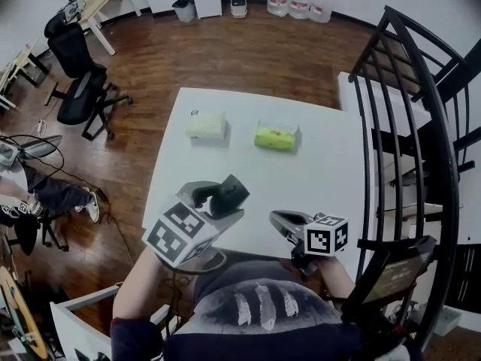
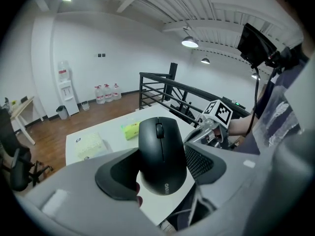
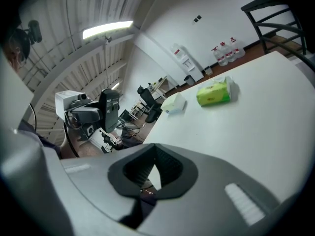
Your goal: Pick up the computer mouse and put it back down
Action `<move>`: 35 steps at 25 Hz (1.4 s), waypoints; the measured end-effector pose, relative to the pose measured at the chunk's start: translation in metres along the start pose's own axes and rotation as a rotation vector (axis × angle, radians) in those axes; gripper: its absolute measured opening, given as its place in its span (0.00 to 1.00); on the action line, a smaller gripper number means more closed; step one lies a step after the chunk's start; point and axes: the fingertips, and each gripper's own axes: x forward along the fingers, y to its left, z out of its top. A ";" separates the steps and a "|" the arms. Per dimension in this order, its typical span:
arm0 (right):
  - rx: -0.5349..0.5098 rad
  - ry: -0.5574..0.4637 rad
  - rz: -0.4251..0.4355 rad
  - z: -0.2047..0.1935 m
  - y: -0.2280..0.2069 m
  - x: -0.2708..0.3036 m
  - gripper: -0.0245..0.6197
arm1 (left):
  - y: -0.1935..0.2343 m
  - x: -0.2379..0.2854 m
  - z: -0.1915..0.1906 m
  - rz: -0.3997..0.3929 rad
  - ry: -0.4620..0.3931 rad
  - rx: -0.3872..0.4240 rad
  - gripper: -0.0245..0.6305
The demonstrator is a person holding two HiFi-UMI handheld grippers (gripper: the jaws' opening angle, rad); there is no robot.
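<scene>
White matte table | left fingers clamp smooth black rounded mouse | right fingers closed, empty

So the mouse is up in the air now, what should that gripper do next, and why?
Probably lower the left gripper slowly toward the table. Its jaws are clamped on the mouse, which hangs clear above the bare tabletop near the person. The white pack and green pack lie far off, so nothing seems in the way.
</scene>
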 end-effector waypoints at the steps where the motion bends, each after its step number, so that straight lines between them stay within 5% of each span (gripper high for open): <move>1: 0.002 0.004 0.002 -0.001 0.000 0.000 0.05 | -0.002 -0.002 -0.003 0.005 0.006 0.004 0.50; 17: -0.028 -0.039 -0.002 0.015 0.040 0.036 0.05 | -0.007 -0.067 -0.022 -0.038 -0.088 0.070 0.51; 35: -0.016 -0.008 -0.002 -0.014 0.073 0.061 0.05 | 0.008 -0.112 -0.044 0.013 -0.172 0.002 0.50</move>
